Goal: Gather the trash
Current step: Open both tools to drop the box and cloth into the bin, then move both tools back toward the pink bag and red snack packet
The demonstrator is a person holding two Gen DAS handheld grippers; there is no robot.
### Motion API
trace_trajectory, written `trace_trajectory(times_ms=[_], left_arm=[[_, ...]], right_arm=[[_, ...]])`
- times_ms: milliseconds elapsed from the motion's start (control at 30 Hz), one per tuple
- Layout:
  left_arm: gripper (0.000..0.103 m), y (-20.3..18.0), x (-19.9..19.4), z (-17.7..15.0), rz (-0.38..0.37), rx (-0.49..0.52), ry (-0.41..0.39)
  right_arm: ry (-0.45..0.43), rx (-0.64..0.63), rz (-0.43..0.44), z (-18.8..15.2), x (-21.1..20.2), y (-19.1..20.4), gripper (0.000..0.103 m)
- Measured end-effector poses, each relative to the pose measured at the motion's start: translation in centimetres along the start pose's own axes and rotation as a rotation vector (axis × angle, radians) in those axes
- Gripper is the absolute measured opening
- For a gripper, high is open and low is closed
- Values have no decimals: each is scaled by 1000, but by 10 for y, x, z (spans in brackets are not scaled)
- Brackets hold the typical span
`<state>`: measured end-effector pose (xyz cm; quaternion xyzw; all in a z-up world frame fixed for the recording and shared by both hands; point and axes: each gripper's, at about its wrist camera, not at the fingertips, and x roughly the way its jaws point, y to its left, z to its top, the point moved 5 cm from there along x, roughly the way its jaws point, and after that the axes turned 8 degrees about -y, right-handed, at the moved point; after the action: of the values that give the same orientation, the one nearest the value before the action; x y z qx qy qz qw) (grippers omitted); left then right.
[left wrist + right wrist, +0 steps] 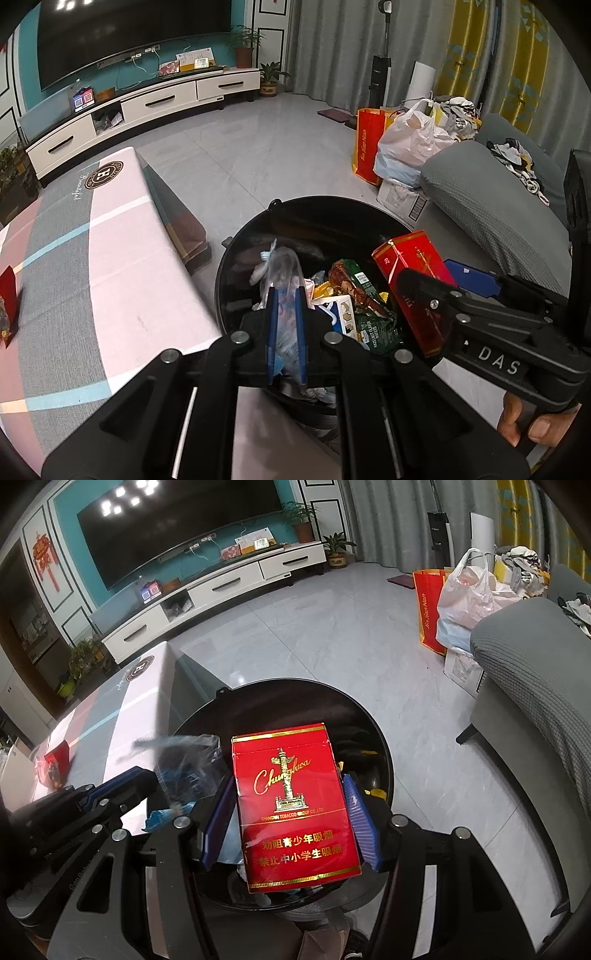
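The right tool (290, 808) clamps a stiff, light red cigarette box (295, 808) by its side edges above the black bin (376, 734); the left tool (287, 325) pinches a limp, slippery plastic wrapper (282, 269) there too.

Trash bin (236, 258) mouth lies open between table (110, 258) and sofa (491, 206).

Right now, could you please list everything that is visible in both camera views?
Round black bin: one, on floor beside table, holds wrappers.
Red cigarette carton: one, above bin, in right gripper.
Clear plastic bag: one, above bin, in left gripper.
Table with pink-grey cloth: one, left.
Grey sofa: one, right.
Red paper bag: one, on floor.
Black television: one, on wall.
Left gripper: shut on bag.
Right gripper: holds carton.
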<state>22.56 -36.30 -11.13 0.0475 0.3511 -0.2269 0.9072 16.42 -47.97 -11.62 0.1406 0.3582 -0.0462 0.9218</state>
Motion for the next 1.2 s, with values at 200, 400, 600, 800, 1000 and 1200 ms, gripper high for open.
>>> trace_trajectory(times_ms=[200, 400, 600, 800, 1000, 1200], left_arm=[[20, 1, -5, 1, -4, -4, -9], [34, 5, -19, 3, -3, -12, -38], [53, 12, -38, 2, 6, -16, -76], [73, 29, -56, -5, 43, -35, -94], [92, 61, -73, -19, 77, -78, -82], [93, 110, -93, -47, 121, -145, -58]], right_arm=[[12, 13, -9, -1, 1, -3, 68], [-9, 19, -9, 2, -4, -1, 72], [-25, 29, 0, 4, -8, 7, 72], [-47, 23, 18, 6, -14, 25, 72], [-70, 17, 55, 6, -18, 49, 76], [-63, -52, 84, -1, -13, 91, 76]])
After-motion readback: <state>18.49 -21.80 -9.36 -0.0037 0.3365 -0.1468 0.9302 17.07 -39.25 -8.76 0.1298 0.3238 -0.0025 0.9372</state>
